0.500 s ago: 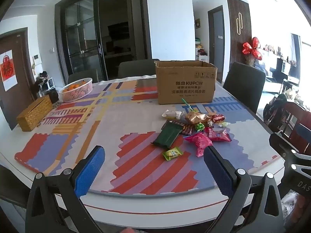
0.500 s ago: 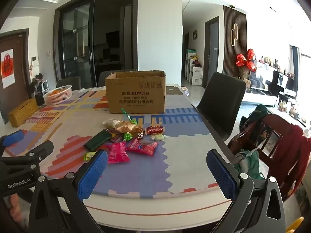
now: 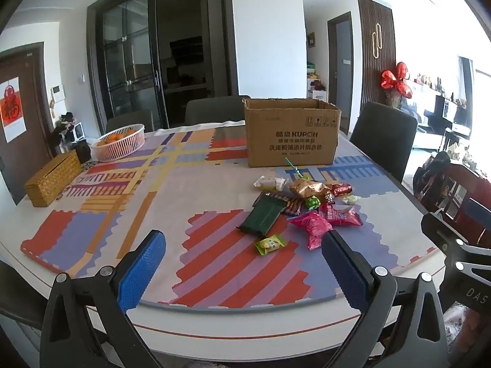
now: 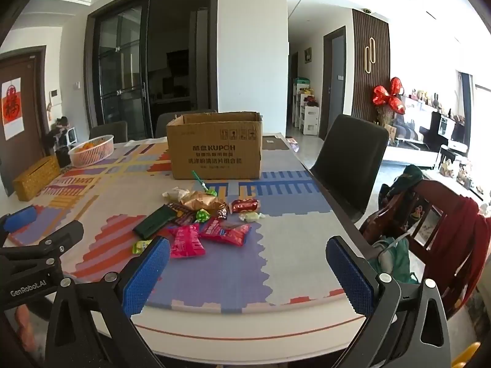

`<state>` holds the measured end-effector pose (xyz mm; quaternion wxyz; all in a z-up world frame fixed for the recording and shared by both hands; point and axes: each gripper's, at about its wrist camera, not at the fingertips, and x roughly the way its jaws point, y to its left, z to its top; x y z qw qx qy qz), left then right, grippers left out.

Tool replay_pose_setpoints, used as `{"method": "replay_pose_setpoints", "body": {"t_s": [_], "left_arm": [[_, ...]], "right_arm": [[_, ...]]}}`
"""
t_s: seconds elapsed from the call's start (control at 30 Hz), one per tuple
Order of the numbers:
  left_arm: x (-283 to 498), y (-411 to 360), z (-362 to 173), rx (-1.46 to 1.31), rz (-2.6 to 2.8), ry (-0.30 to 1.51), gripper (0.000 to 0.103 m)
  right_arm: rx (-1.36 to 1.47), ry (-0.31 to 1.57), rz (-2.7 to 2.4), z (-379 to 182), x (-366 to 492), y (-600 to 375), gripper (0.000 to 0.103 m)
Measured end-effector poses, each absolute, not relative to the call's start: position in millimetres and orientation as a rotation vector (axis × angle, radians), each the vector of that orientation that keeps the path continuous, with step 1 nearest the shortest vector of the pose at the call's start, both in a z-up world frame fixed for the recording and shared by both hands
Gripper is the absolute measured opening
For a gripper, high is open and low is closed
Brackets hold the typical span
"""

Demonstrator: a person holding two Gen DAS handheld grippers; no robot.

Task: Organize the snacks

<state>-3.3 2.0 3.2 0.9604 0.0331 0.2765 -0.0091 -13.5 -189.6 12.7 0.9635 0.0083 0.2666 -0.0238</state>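
The snacks (image 3: 302, 205) lie in a loose pile on the desk (image 3: 214, 322), ahead of both tongs and touching neither. The left tongs (image 3: 244, 271) gape wide with nothing between their blue pads; the pile sits forward and to their right, a small yellow-green packet (image 3: 270, 244) nearest them and a pink bag (image 3: 311, 227) just beyond the right pad. The right tongs (image 4: 247, 271) are likewise spread wide and hold nothing, with the snacks (image 4: 199, 217) ahead and to their left. Behind the pile stands an open cardboard box (image 3: 291, 132), close to it. The desk is covered by a patchwork mat (image 3: 122, 190) of red, purple and yellow. At its far left sit a white basket of oranges (image 3: 121, 141) and a woven box (image 3: 53, 178). Dark chairs (image 3: 383, 136) ring the desk; glass doors (image 3: 132, 64) stand behind.
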Motion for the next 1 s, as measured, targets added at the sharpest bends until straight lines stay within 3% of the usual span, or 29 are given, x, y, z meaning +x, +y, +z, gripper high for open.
{"method": "replay_pose_setpoints", "body": {"t_s": [1.0], "left_arm": [[-3.2, 1.2, 3.0, 0.064, -0.039, 0.559, 0.103]], "right_arm": [[0.007, 0.523, -0.040, 15.5, -15.6, -187.1, 0.103]]}}
